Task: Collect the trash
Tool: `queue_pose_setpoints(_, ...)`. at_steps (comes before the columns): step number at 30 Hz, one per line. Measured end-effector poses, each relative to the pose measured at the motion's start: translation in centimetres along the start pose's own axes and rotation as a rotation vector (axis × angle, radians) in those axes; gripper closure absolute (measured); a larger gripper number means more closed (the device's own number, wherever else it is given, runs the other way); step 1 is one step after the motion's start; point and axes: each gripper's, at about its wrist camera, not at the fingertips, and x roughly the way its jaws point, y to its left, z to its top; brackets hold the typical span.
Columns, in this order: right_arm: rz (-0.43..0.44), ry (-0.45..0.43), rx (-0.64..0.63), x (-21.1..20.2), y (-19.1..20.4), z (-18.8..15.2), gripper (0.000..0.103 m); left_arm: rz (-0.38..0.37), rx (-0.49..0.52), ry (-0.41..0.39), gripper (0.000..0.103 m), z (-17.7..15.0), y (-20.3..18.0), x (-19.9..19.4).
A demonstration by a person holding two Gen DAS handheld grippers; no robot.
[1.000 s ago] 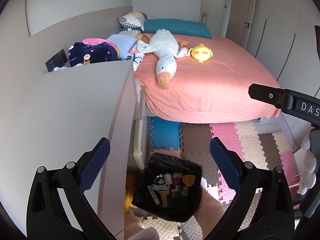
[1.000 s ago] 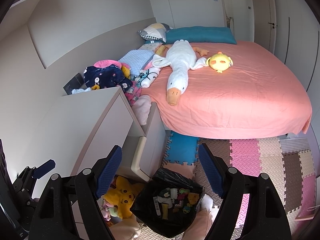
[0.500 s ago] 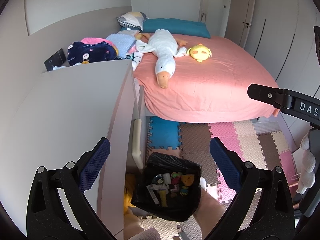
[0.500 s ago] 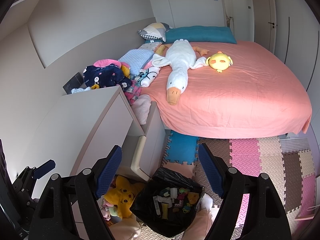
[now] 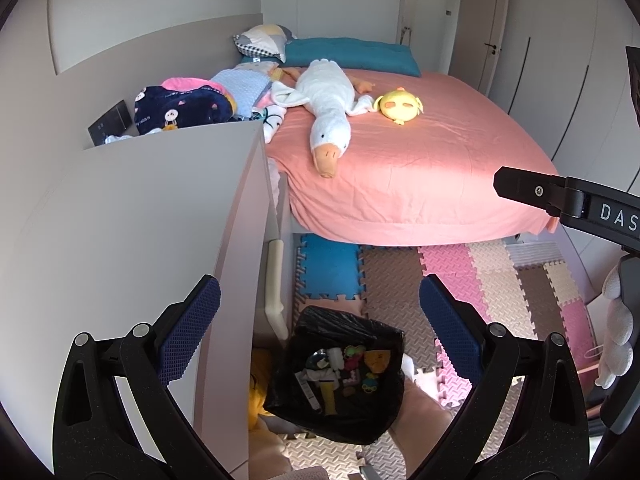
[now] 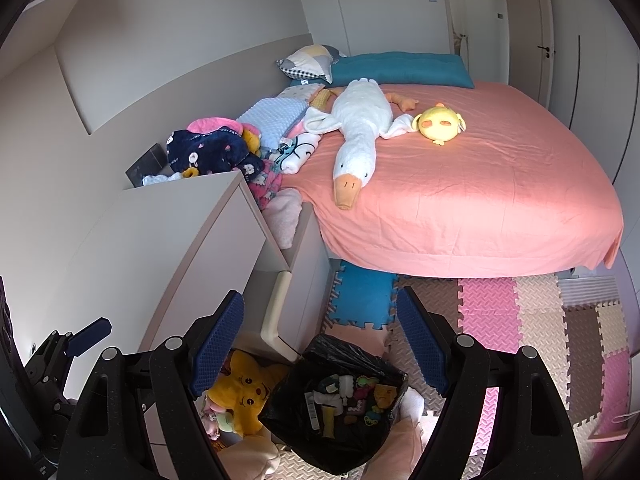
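A black trash bag stands open on the foam floor mat below both grippers, holding several small scraps and wrappers. My left gripper hangs open well above the bag, nothing between its blue pads. My right gripper is open too, high over the bag, its fingers empty. In the left wrist view the right gripper's black arm crosses the right edge. In the right wrist view the left gripper's fingertip shows at the lower left.
A grey cabinet rises at the left, a bed with a pink sheet behind it. On the bed lie a white goose plush and a yellow chick plush. A yellow plush sits beside the bag. Coloured foam tiles cover the floor.
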Motion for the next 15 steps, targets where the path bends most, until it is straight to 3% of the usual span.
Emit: queue_pose_setpoints(15, 0.000, -0.003, 0.000, -0.10, -0.24, -0.14, 0.024, -0.018, -0.028, 0.024, 0.007, -0.07, 0.23, 0.10)
